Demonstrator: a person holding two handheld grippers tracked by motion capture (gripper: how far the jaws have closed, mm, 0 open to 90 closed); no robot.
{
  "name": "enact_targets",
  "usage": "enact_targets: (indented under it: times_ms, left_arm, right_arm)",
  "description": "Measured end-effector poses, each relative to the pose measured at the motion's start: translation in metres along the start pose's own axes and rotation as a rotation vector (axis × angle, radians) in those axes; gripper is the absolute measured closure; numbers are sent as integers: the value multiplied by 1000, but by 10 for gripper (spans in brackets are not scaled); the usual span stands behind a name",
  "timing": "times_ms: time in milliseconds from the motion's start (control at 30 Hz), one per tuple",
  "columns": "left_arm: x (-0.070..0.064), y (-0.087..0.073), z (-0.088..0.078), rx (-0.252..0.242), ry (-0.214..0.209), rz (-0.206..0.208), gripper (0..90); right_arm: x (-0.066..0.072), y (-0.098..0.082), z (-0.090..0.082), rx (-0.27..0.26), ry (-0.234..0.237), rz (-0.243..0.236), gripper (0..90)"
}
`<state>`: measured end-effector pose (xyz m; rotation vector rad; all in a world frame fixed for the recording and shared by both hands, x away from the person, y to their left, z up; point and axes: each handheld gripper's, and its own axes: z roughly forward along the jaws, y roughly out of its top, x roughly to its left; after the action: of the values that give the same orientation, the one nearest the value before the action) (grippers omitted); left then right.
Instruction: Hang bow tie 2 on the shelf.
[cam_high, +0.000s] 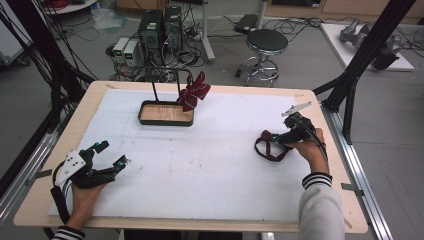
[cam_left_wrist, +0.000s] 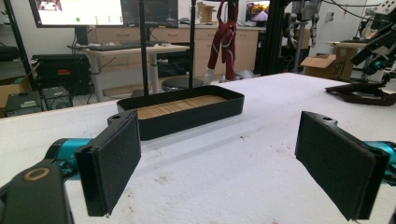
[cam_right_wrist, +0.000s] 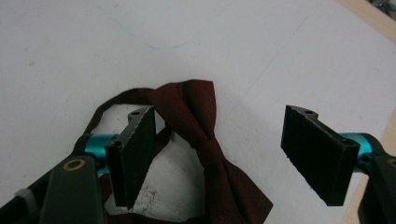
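A: Your right gripper (cam_high: 278, 140) is down over the dark red bow tie (cam_high: 270, 145) on the right part of the white mat (cam_high: 210, 165). Are the jaws on it?

B: No. In the right gripper view your jaws stand wide apart, and the bow tie (cam_right_wrist: 196, 126) lies flat on the mat between them. The left pad (cam_right_wrist: 137, 154) sits just over the edge of the cloth and the strap loop; the right pad (cam_right_wrist: 315, 151) is clear of the tie, over bare mat. Nothing is pinched.

A: And the strap?

B: It curls out in a loop to the left of the knot, lying on the mat. From above you see the loop just to the left of your right hand (cam_high: 310, 147).

A: What about your left gripper (cam_high: 112, 156)?

B: It rests near the front left corner of the mat, well apart from the tie. Its jaws are spread wide with nothing between them; you can see the two black pads (cam_left_wrist: 112, 163) far apart in the left gripper view.

A: Anything else on the table (cam_high: 60, 145)?

B: A black tray (cam_high: 166, 121) with a wooden floor sits near the far edge, with a thin black frame (cam_high: 155, 85) rising from it. A second dark red bow tie (cam_high: 194, 92) hangs on that frame, above the tray's right end.
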<state>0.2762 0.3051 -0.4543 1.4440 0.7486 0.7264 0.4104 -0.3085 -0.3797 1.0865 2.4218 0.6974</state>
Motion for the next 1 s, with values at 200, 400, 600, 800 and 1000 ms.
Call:
enact_targets:
  times_ms: [200,400,600,800,1000]
  left_arm:
    - [0,0,0,-1,-1,-1,148]
    - [0,0,0,-1,-1,0,148]
    - [0,0,0,-2,-1,-1,148]
    - [0,0,0,-2,-1,2,147]
    - [0,0,0,-1,-1,0,147]
  right_arm:
    - [-1,-2,5,22,24,-2,269]
    - [-2,-3,9,54,24,-8,280]
    - [-2,-4,14,88,36,-15,336]
    - [-2,-4,19,122,45,-21,351]
    - [-4,-5,23,137,46,-22,376]
